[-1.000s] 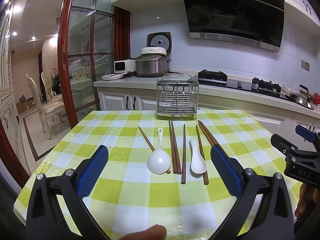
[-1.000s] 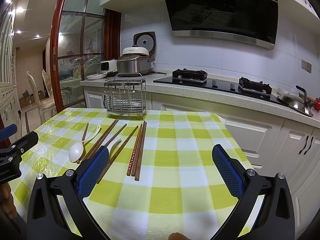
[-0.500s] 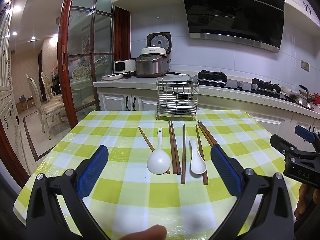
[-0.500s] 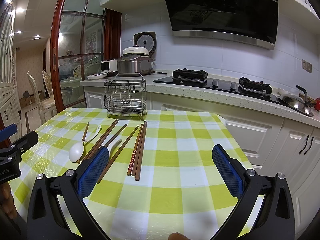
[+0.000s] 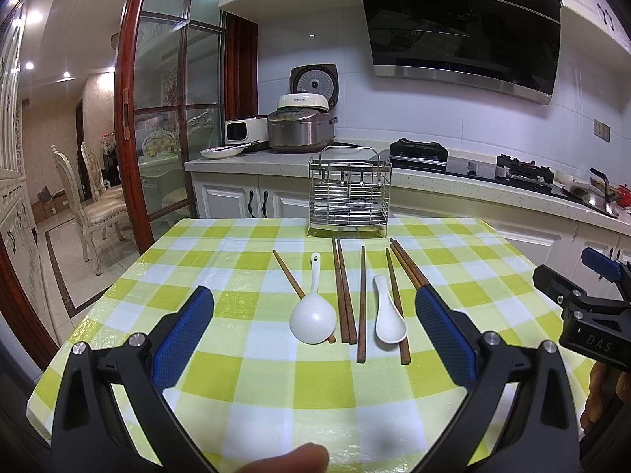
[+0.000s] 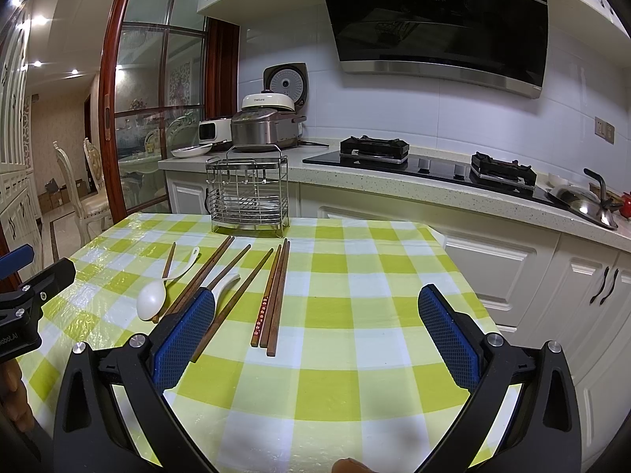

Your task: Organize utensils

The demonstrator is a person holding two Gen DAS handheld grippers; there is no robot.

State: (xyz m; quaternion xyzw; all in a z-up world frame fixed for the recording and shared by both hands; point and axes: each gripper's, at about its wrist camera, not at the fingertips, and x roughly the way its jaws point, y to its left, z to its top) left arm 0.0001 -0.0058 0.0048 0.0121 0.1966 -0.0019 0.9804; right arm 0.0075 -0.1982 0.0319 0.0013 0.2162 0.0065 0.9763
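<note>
Several brown chopsticks (image 5: 345, 291) (image 6: 276, 295) and two white spoons lie side by side on the green-checked tablecloth. The large spoon (image 5: 313, 317) (image 6: 152, 301) rests left of the small spoon (image 5: 388, 321) (image 6: 224, 282). A wire utensil rack (image 5: 349, 193) (image 6: 248, 197) stands upright at the table's far edge, behind them. My left gripper (image 5: 315, 335) hovers open just short of the spoons, holding nothing. My right gripper (image 6: 315, 335) is open over bare cloth right of the utensils, its left finger covering part of the small spoon.
Behind the table runs a kitchen counter (image 5: 453, 185) with a rice cooker (image 5: 301, 128), a hob and a sink (image 6: 583, 205). A glass sliding door (image 5: 157, 118) and chairs (image 5: 94, 201) are at left. The right gripper (image 5: 591, 307) shows at the left wrist view's right edge.
</note>
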